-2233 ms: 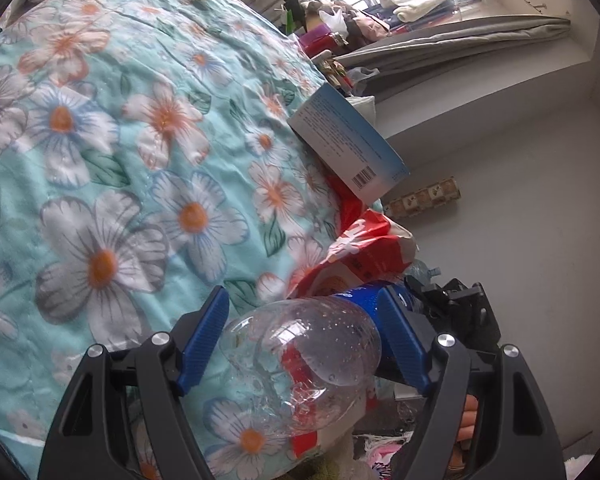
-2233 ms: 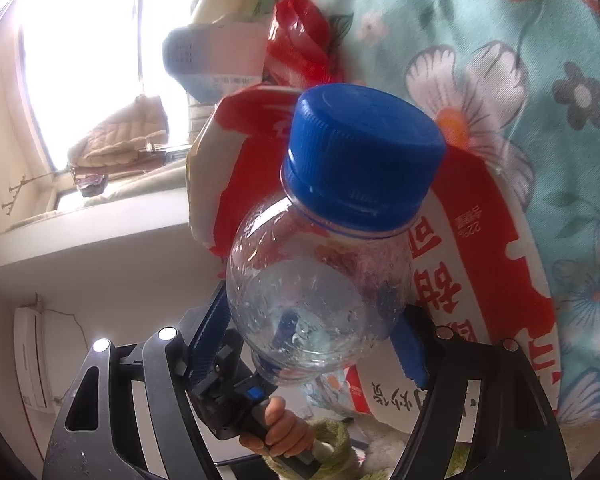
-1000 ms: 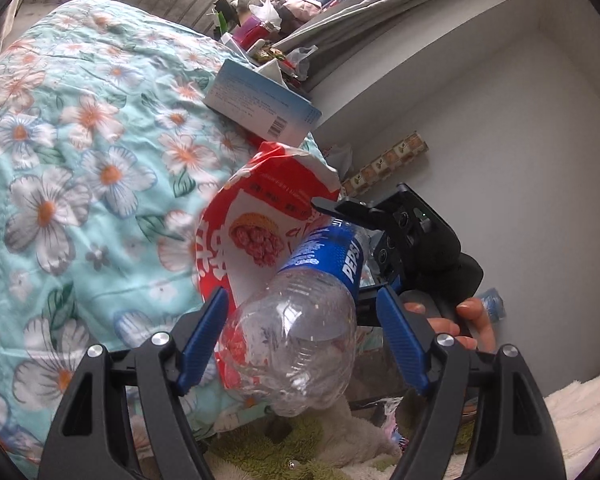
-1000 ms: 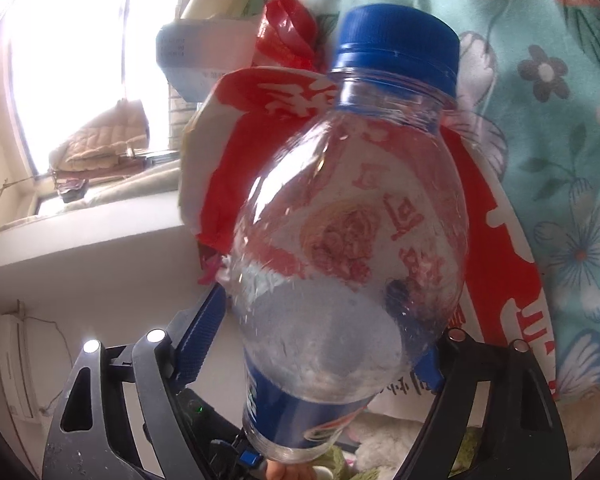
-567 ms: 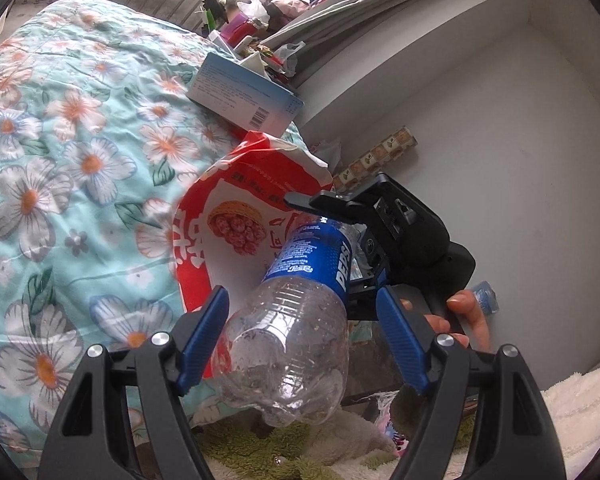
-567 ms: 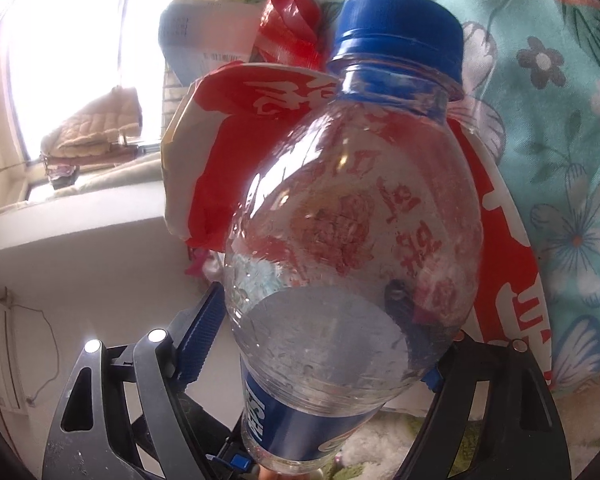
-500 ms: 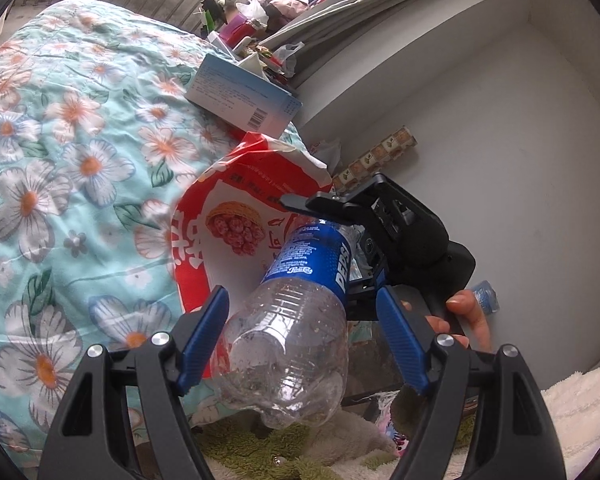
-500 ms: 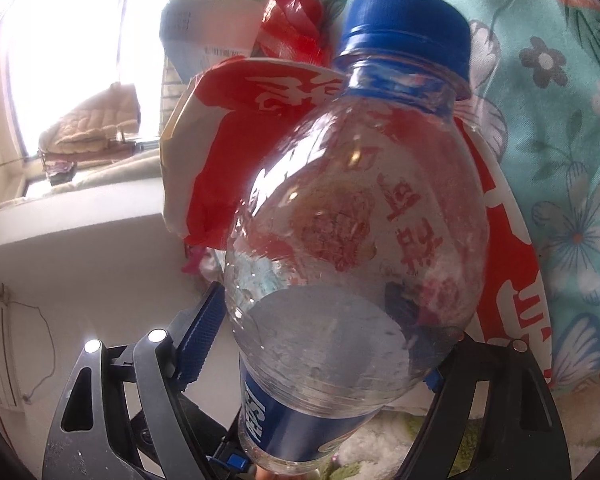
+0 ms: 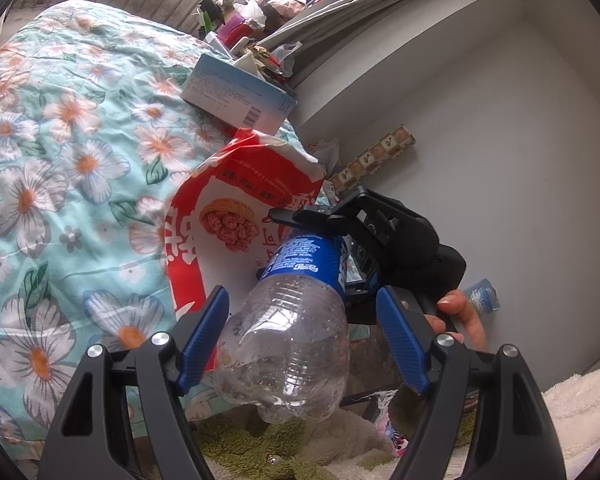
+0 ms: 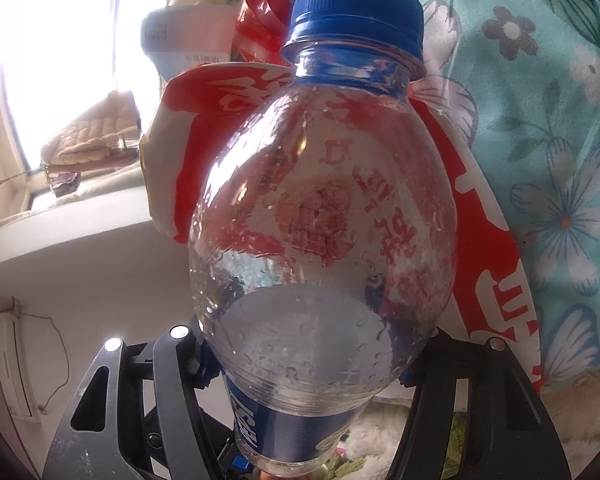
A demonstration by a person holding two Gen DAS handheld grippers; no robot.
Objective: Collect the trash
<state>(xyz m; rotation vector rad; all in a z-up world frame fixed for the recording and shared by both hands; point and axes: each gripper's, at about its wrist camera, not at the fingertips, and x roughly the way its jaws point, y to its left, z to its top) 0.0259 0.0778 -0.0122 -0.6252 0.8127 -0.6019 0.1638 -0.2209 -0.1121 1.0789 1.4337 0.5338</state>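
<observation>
Bottle (image 10: 324,208) between closing right tool (image 10: 300,364) pads

Bottle (image 9: 292,340) fills gap between left gripper (image 9: 302,340) fingers; red snack bag (image 9: 236,216), blue box (image 9: 236,94) crowd quilt (image 9: 60,160) edge ahead; bare wall (image 9: 500,140) side open.

Daylight floods in from the window (image 10: 60,52) up and to the left of your right claw, and it is blown out to plain white there. That backlight glints on the clear bottle (image 10: 324,216) filling your view, with small glare spots on its wet plastic. Your left view is evenly bright, shadows soft on the grey wall (image 9: 500,140). Both pictures bend hard at the rims and go black in the corners. Focus holds sharp.
</observation>
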